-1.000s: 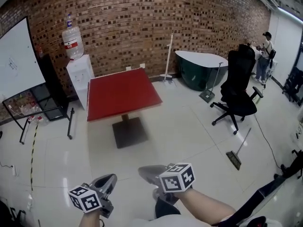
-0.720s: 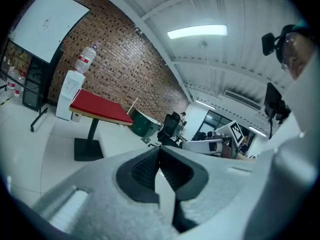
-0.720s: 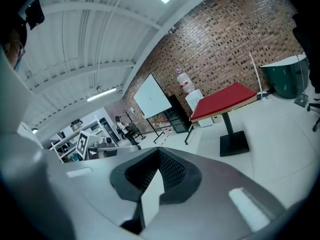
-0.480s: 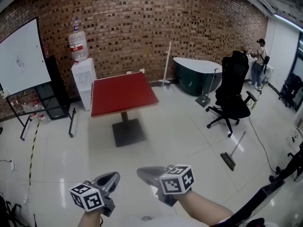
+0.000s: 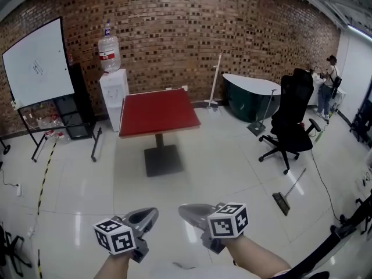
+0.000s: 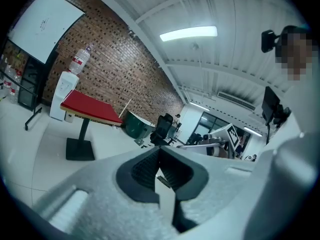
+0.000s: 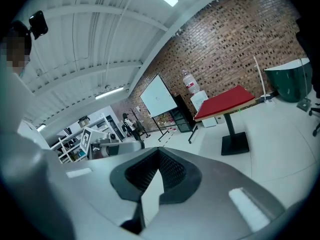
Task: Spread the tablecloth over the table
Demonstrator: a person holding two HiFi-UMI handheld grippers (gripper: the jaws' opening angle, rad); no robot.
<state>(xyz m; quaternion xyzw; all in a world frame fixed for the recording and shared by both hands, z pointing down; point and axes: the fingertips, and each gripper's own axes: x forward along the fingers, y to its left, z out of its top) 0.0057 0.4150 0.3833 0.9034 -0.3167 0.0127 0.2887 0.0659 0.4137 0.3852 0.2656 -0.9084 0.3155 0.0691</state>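
A square table (image 5: 158, 112) with a red top stands on a black pedestal foot, far ahead by the brick wall. It also shows small in the left gripper view (image 6: 90, 106) and the right gripper view (image 7: 225, 103). Whether the red surface is a cloth or the tabletop itself I cannot tell. My left gripper (image 5: 150, 215) and right gripper (image 5: 187, 211) hang side by side at the bottom of the head view, well short of the table. Both are shut with nothing between their jaws (image 6: 160, 164) (image 7: 159, 171).
A water dispenser (image 5: 111, 92) and a whiteboard (image 5: 39, 63) on a black stand sit left of the table. A dark green tub (image 5: 250, 95), a black office chair (image 5: 290, 124) and a floor squeegee (image 5: 288, 193) are on the right. A person (image 5: 330, 74) stands far right.
Both grippers have shifted slightly right and lower in the head view and stay shut. The view has swung, so the whiteboard shows more fully and the table looks a little smaller.
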